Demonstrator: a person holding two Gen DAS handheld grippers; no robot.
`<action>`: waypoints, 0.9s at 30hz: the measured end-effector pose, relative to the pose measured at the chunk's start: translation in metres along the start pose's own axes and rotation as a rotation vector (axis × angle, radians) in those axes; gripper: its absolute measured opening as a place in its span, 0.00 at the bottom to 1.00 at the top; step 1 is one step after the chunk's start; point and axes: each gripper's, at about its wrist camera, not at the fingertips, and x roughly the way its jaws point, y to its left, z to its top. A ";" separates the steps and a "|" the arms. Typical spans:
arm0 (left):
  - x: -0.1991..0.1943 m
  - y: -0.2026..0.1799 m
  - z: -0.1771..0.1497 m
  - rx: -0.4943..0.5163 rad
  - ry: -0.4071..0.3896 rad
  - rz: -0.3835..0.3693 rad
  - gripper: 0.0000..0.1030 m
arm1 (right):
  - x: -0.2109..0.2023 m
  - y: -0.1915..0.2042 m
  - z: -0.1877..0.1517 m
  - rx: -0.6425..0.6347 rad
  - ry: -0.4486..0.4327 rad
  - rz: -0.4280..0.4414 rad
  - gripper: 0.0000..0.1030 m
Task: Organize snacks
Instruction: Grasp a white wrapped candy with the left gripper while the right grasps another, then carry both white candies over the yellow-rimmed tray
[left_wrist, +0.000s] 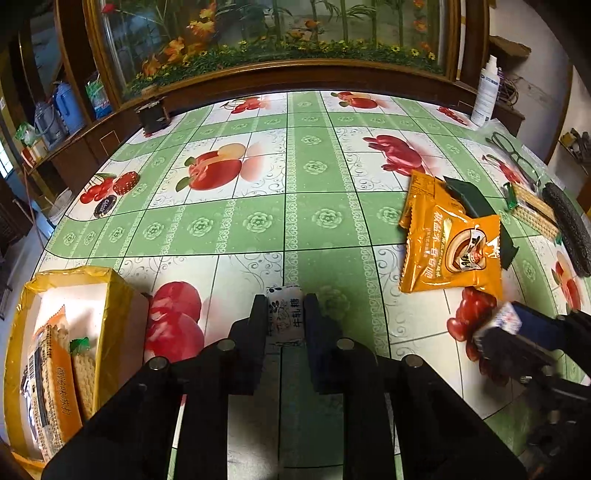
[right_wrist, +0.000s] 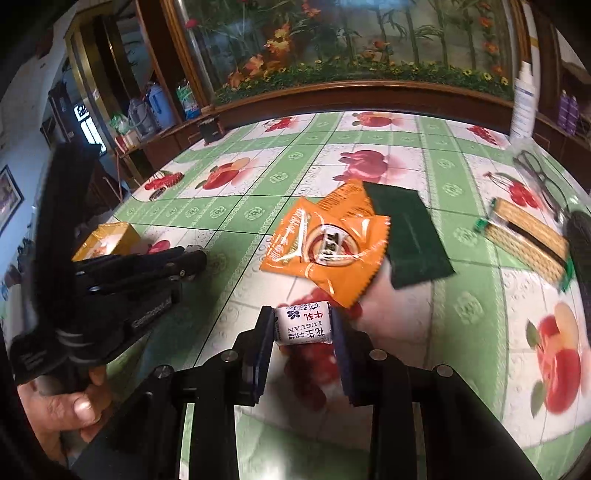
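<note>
At the lower left of the left wrist view a yellow-lined box already holds some snacks: a long orange cracker pack and a wafer bar stand in it, so part of the sorting looks done. At the bottom centre the left gripper is pinched narrow on a small white candy, its pads pressing both sides of the wrapper just above the tablecloth.

Further right, more remains loose. Two orange packets lie overlapped at the middle right, touching a dark green packet, with a cracker sleeve and a dark oblong thing near the right edge.

In the right wrist view the right gripper, bottom centre, is closed down on a second white candy; the pads appear to touch its ends. I judge the task well short of halfway: both candies must reach the box, then the packets.
</note>
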 end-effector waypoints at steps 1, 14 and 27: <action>-0.001 0.001 -0.002 -0.006 0.001 -0.015 0.16 | -0.009 -0.003 -0.003 0.016 -0.012 0.010 0.31; -0.101 0.038 -0.047 -0.135 -0.118 -0.067 0.16 | -0.092 0.004 -0.040 0.105 -0.133 0.111 0.31; -0.166 0.064 -0.081 -0.158 -0.217 0.010 0.16 | -0.125 0.053 -0.057 0.042 -0.182 0.178 0.31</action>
